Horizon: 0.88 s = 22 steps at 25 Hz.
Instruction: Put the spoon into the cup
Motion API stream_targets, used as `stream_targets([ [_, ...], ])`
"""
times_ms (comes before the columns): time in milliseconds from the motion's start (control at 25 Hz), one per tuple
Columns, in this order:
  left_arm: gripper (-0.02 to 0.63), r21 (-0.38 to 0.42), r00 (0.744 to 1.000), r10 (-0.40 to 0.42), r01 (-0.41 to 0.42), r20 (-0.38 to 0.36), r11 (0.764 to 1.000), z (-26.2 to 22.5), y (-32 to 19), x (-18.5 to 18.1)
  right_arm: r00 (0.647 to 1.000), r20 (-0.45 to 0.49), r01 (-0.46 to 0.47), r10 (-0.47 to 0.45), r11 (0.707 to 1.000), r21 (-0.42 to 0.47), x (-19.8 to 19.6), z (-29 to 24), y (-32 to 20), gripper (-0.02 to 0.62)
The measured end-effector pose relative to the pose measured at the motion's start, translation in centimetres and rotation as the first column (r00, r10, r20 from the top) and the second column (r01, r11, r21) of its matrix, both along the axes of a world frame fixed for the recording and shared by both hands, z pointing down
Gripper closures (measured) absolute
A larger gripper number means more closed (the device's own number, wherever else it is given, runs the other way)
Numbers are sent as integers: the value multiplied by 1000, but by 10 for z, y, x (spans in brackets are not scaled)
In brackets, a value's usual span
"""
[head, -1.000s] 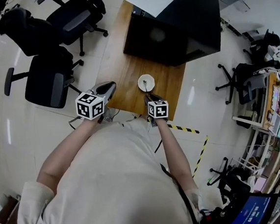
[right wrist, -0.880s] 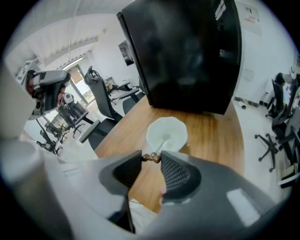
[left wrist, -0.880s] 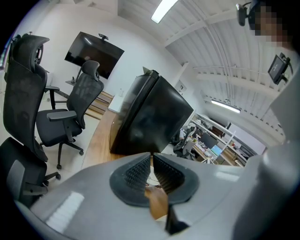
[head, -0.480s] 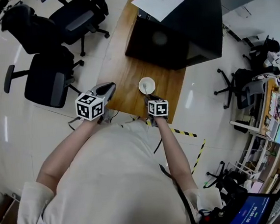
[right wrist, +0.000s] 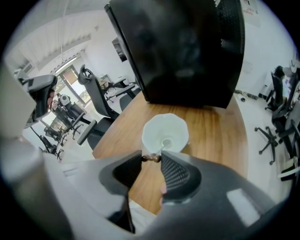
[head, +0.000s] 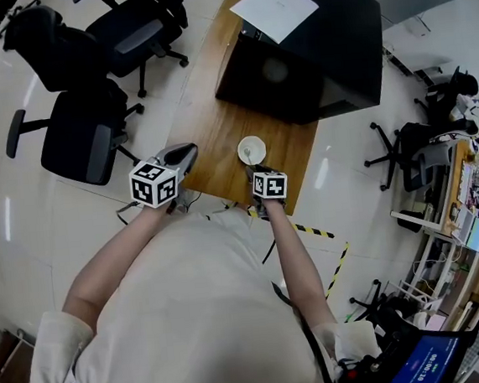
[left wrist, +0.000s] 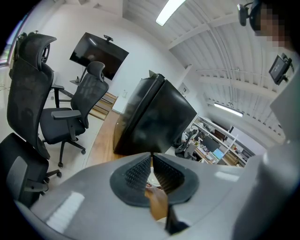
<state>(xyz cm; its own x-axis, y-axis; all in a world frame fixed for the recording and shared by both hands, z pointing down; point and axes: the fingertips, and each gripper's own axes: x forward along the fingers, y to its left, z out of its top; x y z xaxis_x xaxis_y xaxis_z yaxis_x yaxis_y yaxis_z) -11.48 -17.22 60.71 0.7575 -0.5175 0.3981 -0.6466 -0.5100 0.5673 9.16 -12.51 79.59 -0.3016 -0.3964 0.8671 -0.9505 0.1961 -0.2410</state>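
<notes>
Nearest, the right gripper [right wrist: 151, 158] is seen pointed steeply down, its jaws closed on the brown, beaded end of the spoon [right wrist: 161, 149], which is pinched right at the tips of the ribbed pads. From there the thin pale stem is seen to slope away into the white cup [right wrist: 153, 127], where the spoon's bowl lies low inside, so the spoon is judged to be in the cup already though not yet let go. The left gripper [left wrist: 151, 157] is held off to the left, by the near corner of the tabletop [right wrist: 213, 140], its jaws shut together with nothing between them. The spoon is judged light, slender and stiff, with a smooth stem that could swivel in a tip pinch; the knobbly end is thought the surest place to hold. The cup is taken for thin, light ware with a scalloped rim, easily tipped or chipped, so a gentle release is advised. Beyond the cup a large black box [right wrist: 187, 51] is set on the tabletop
</notes>
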Motion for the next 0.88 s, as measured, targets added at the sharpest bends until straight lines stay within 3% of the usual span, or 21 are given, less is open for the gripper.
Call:
stream_targets([
  [520,606,-5,1000,-4,4,-21,1000,-1,0,-7,999,-41,-7,6,1000,-3,5,4,-1,458],
  [640,606,-6,1000,1,-2,-29,1000,-1,4,-13,998,-52,-29,30,999,24,7,-1,-1,423],
  [880,606,-17,999,16,-17,-45,1000,5,21,-27,995,-76,-62,72,990,124,4,-26,3,422],
])
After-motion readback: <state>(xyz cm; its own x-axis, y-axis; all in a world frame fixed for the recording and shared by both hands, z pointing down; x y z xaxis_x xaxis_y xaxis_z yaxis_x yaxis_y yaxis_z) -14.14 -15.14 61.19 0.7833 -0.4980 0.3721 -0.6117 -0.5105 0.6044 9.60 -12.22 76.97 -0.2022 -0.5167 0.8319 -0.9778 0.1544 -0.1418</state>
